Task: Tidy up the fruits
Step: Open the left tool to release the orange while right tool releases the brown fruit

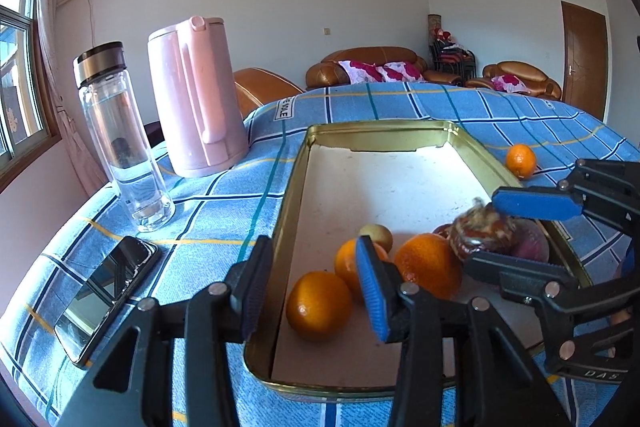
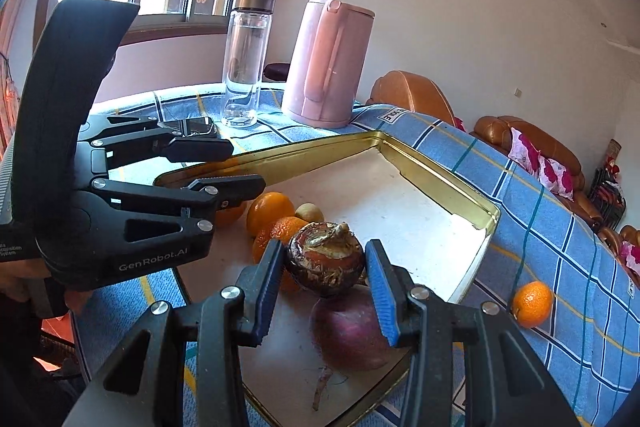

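A gold-rimmed metal tray [image 1: 294,163] [image 2: 436,179] lies on the blue checked cloth. It holds three oranges [image 1: 318,305] [image 2: 270,211], a small yellow-green fruit [image 1: 378,235] [image 2: 310,213] and a purple onion [image 2: 348,331] [image 1: 532,245]. My right gripper [image 2: 326,267] [image 1: 508,231] is shut on a brown scaly bulb [image 2: 326,261] [image 1: 482,231], held just above the onion inside the tray. My left gripper [image 1: 312,283] [image 2: 230,167] is open, straddling the tray's left rim, with nothing between its fingers. One more orange [image 1: 520,161] [image 2: 532,303] lies on the cloth right of the tray.
A pink kettle [image 1: 196,95] [image 2: 328,63] and a clear glass bottle [image 1: 122,139] [image 2: 246,59] stand at the table's far left. A black phone [image 1: 106,297] [image 2: 192,126] lies flat near the left edge. Brown sofas stand behind the table.
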Demonstrator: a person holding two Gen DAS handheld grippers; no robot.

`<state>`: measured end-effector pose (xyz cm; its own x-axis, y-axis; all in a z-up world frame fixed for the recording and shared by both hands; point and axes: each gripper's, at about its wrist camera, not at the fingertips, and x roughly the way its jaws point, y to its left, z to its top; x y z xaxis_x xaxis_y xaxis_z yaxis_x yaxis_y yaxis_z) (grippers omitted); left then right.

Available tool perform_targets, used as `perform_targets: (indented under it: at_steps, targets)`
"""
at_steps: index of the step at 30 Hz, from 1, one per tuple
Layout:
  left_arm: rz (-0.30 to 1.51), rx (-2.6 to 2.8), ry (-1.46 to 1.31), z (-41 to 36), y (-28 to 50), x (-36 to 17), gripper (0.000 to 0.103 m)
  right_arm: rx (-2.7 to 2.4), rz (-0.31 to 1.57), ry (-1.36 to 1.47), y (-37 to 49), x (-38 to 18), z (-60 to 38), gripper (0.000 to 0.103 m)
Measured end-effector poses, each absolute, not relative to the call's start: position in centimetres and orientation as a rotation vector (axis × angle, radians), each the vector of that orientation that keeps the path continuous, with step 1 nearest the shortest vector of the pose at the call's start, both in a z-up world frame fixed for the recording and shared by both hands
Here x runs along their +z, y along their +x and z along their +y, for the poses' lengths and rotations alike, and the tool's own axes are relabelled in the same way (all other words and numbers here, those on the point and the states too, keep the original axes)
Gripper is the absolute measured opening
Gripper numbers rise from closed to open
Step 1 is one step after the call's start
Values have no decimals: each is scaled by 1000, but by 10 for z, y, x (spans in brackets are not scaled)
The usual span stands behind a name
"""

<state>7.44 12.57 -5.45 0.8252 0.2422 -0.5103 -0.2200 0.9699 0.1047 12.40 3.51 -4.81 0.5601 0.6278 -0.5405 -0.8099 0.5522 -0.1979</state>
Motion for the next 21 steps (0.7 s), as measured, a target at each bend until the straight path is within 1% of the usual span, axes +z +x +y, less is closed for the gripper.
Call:
perform_targets:
  at_steps: [1,2,3,4,6,8,11,13,21]
  targets:
    - [538,247,34,127,73,-54,62,879,432,-451,124,-47,33,47]
    - [524,248,25,127,71,-52,72,875,421,-440,123,-46,31,51]
    - [509,256,18,128,68,-50,80,872,412,-429,123,-44,27,53]
    - [495,263,11,128,67,-48,83,862,403,-422,123,-42,24,55]
    - [468,269,-5,127,64,-43,95,834,391,-417,126,-39,16,55]
    - [443,268,-20,124,62,-38,98,807,383,-390,131,-34,2,57]
    - [426,244,-26,115,64,-32,101,766,386,-318,143,-23,-24,62]
    - [424,225,-39,109,67,-28,102,710,402,-306,154,-19,-39,63]
    - [423,139,-53,76,92,-15,103,507,513,-308,213,-26,-86,63]
